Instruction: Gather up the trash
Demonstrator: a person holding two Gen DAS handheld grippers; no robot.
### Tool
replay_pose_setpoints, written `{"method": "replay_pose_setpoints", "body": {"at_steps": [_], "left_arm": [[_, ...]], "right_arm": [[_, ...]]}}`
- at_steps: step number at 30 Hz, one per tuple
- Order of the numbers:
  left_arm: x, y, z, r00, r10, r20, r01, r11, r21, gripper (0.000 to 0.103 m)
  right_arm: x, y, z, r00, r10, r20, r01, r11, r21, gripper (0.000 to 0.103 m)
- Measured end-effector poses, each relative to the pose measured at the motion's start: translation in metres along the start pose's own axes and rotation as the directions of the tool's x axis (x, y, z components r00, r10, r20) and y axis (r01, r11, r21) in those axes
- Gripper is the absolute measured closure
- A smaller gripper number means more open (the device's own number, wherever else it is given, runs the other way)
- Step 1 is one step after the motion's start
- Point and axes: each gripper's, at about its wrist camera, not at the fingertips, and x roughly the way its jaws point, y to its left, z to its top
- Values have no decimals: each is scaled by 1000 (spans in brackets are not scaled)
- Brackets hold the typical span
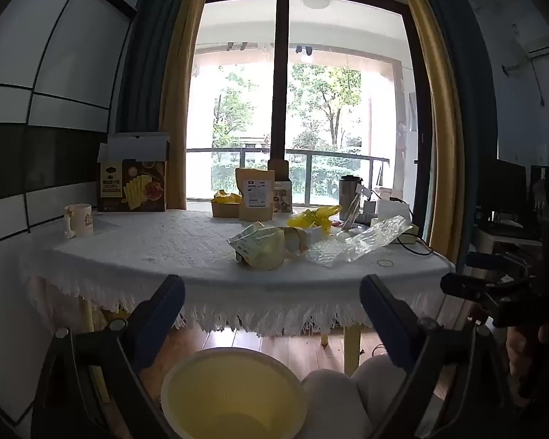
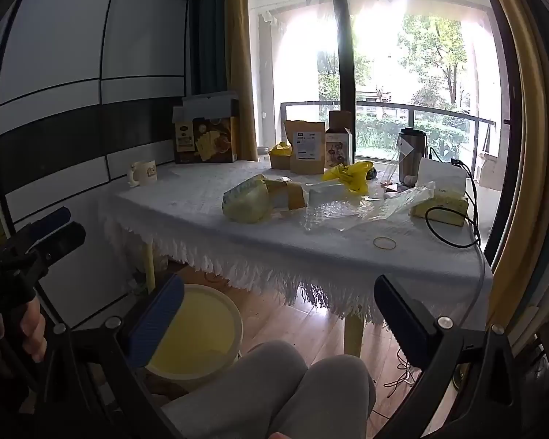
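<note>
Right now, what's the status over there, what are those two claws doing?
Left gripper and right gripper: jaws wide, empty. Wrappers and clear plastic untouched on table. Yellow bin waiting on floor. Nothing in the way.

Tabletop (image 2: pixel 208 197) under a white fringed cloth, bearing a cream mug (image 2: pixel 143 172) and an open printed carton (image 2: pixel 205 135) toward the wall side, a kraft pouch (image 2: pixel 306 146) and small boxes along the window edge. Mid-cloth: a crumpled yellow-green bag (image 2: pixel 246 201), clear bubble wrap (image 2: pixel 329 216), a yellow plastic bag (image 2: pixel 349 175), a tissue box (image 2: pixel 439 209), a rubber band (image 2: pixel 384 243) near the front edge, a black cable (image 2: pixel 454 243). On the wooden floor (image 2: pixel 311 329) beside the tabletop's leg, a pale yellow bucket (image 2: pixel 201 329).
</note>
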Motion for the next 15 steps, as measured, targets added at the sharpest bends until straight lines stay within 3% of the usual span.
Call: {"method": "replay_pose_setpoints", "body": {"at_steps": [15], "left_arm": [[-11, 7, -1, 1000, -18, -21, 16, 999, -49, 6]], "right_arm": [[-3, 0, 0, 1000, 10, 1, -10, 1000, 10, 0]]}}
